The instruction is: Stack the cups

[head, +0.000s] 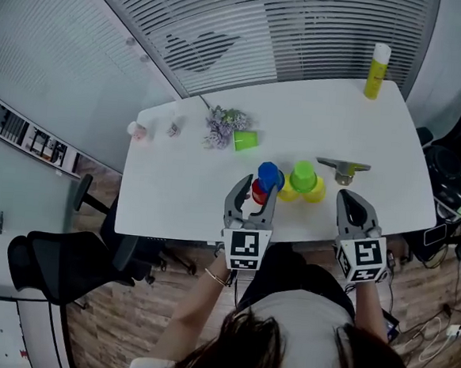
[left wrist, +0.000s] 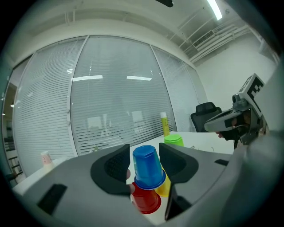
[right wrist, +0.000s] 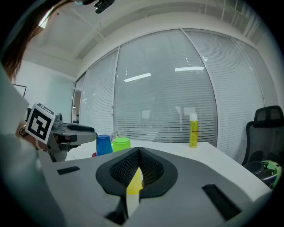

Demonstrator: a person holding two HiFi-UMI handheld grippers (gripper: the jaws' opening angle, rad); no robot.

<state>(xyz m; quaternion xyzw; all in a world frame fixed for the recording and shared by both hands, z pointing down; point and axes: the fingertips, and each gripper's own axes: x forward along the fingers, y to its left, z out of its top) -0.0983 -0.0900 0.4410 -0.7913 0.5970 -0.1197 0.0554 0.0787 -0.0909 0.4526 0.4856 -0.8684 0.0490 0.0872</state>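
Observation:
A blue cup (head: 269,176) (left wrist: 147,168) stands upside down on a red cup (head: 257,194) (left wrist: 146,200) and a yellow cup (head: 288,193) near the white table's (head: 181,199) front edge. Just right, a green cup (head: 303,175) (left wrist: 174,140) tops that yellow cup and a second one (head: 316,191). My left gripper (head: 254,186) (left wrist: 144,164) is open, and the blue cup shows between its jaws with thin gaps on both sides. My right gripper (head: 355,200) (right wrist: 139,166) hovers shut at the front edge, right of the cups; a sliver of yellow shows through its slit.
Another green cup (head: 246,141) lies on its side beside a bunch of flowers (head: 223,125). A grey metal piece (head: 343,169) lies right of the stack. A yellow bottle (head: 376,70) stands at the far right corner. An office chair (head: 57,261) stands left of the table.

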